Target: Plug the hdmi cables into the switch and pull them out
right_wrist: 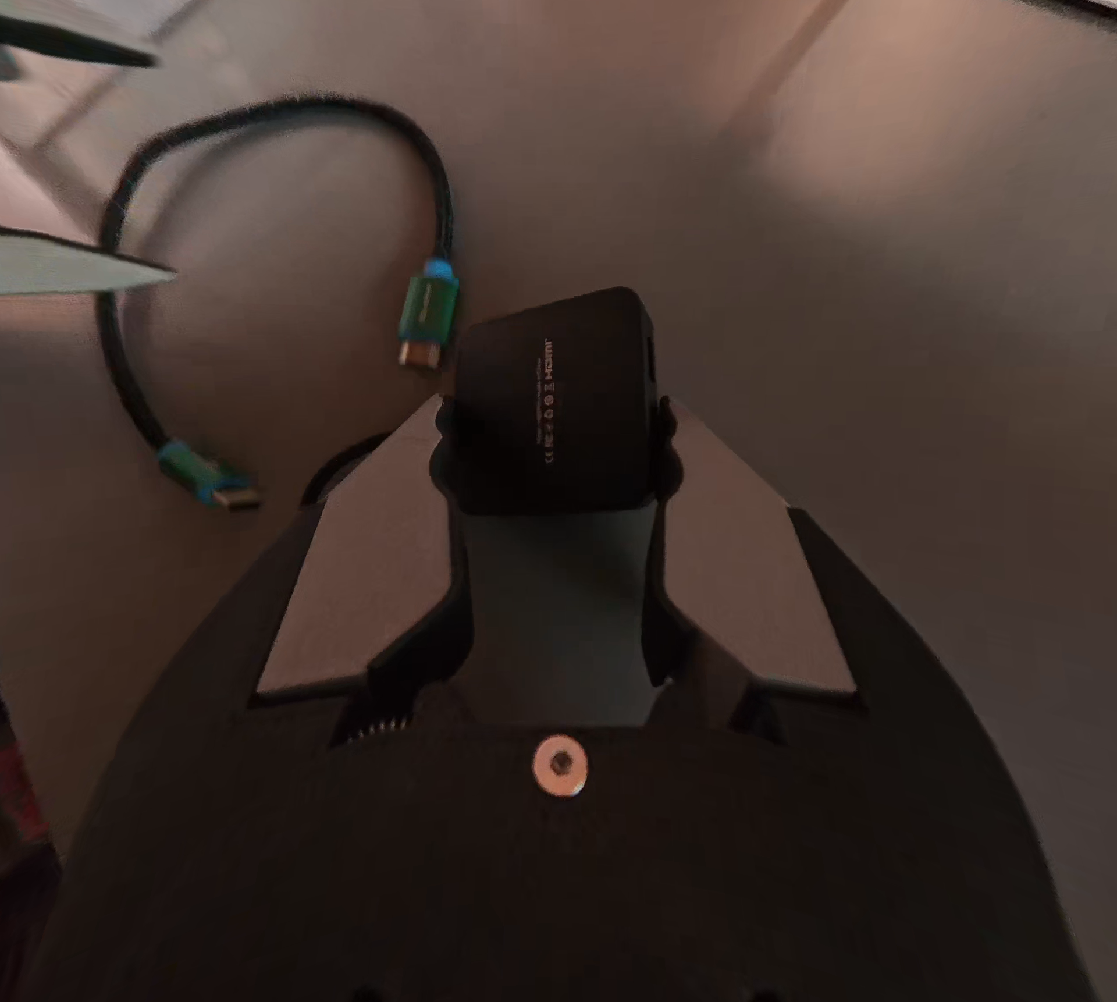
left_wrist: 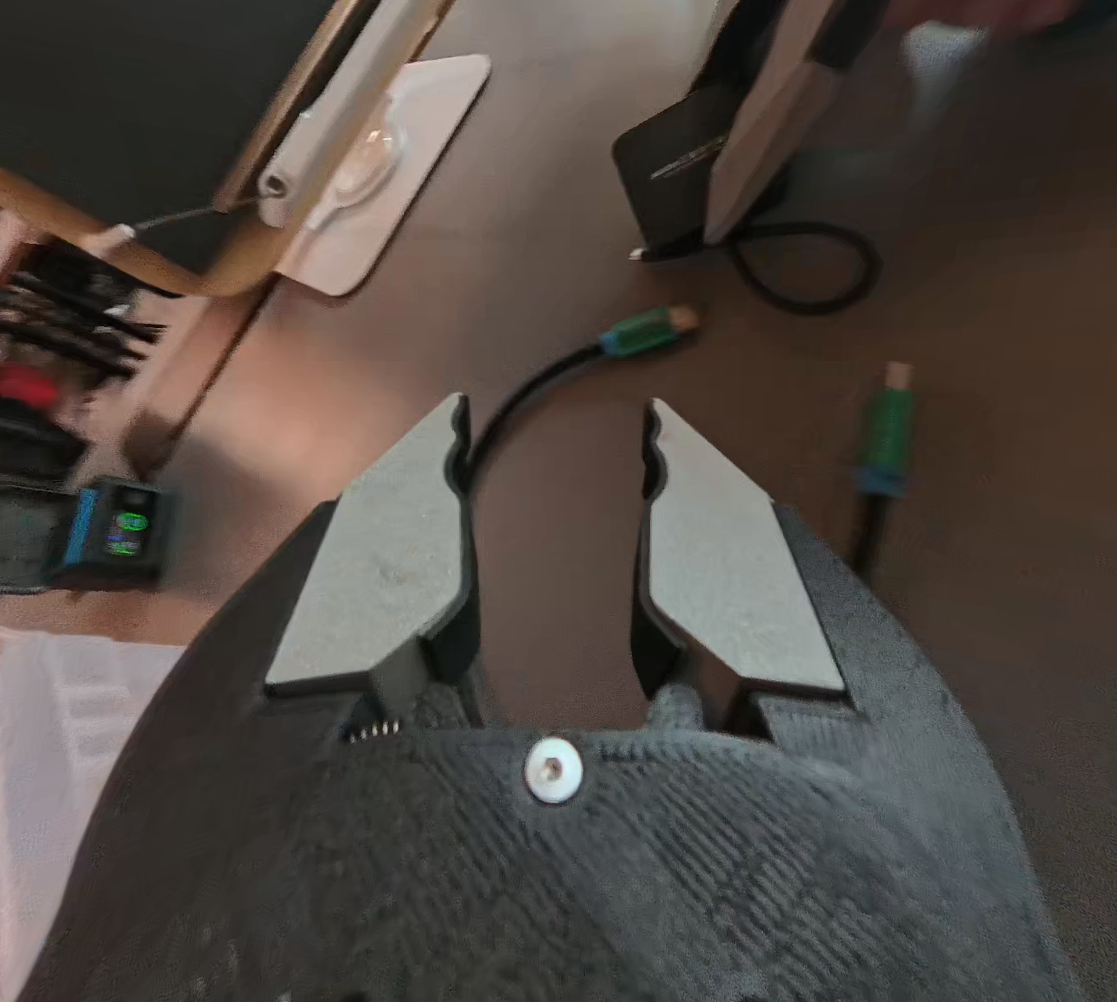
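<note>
My right gripper [right_wrist: 553,411] is shut on the black HDMI switch [right_wrist: 556,368] and holds it tilted over the brown table. The switch also shows in the left wrist view [left_wrist: 671,175], between the right gripper's fingers [left_wrist: 767,114]. A black braided HDMI cable [right_wrist: 121,199] lies looped on the table, both green-and-blue plugs loose. One plug [right_wrist: 426,320] lies just left of the switch; the other [right_wrist: 205,474] lies nearer my left side. My left gripper [left_wrist: 556,429] is open and empty above the table, with one plug [left_wrist: 650,329] ahead of it and the other [left_wrist: 885,429] to its right.
The switch's own thin black lead [left_wrist: 846,272] curls on the table below it. A white monitor stand base [left_wrist: 393,169] stands at the back left. A small black and blue device [left_wrist: 115,534] sits by the table's left edge. The left gripper's fingertips [right_wrist: 90,272] enter the right wrist view. My right tips are roughly 4 centimetres from the plug [right_wrist: 426,320]. It turns up in the left wrist view [left_wrist: 657,316] as well.
</note>
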### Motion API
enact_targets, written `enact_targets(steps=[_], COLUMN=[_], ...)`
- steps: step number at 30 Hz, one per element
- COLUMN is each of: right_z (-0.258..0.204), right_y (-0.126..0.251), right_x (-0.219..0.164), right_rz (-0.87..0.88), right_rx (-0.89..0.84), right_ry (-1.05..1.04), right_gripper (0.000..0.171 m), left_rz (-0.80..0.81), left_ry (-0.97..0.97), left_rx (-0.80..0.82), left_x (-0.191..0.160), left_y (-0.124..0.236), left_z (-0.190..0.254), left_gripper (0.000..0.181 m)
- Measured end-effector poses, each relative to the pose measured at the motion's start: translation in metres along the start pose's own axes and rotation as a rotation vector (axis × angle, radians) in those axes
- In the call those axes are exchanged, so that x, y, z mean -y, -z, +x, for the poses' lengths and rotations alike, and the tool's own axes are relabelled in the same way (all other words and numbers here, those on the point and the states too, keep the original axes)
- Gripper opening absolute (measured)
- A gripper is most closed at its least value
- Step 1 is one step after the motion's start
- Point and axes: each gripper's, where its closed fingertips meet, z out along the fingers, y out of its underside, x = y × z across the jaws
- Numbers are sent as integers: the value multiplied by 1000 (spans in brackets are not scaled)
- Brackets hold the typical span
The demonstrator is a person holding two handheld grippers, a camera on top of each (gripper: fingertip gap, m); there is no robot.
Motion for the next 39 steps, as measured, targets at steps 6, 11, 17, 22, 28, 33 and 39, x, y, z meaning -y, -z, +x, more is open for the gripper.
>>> enact_targets(steps=[6,11,17,22,28,33,39], right_z=[-4,8,1,-10,-8,-6,-3], right_y=[-11,-27,-30,-26,-26,-33,-36], right_x=[82,93,92,93,93,89,88], right_rz=[187,255,237,246,259,245,242], right_rx=[236,229,338,348,309,291,285], right_ry=[-118,-103,-144,-132,-114,-110,-121], right_gripper=[64,64,63,64,64,64,64], left_rz=[-33,1,-10,18,35,62,28], left_ry=[-211,-196,-231,-273,-261,-259,-210], left_rx=[146,176,164,211,213,232,229], left_x=[15,16,4,9,10,14,7], left_y=[-70,-97,-105,-97,-94,-87,-86], left_z=[-38,-45,-43,-48,-47,-49,-57], left_gripper=[62,59,56,56,52,51,42])
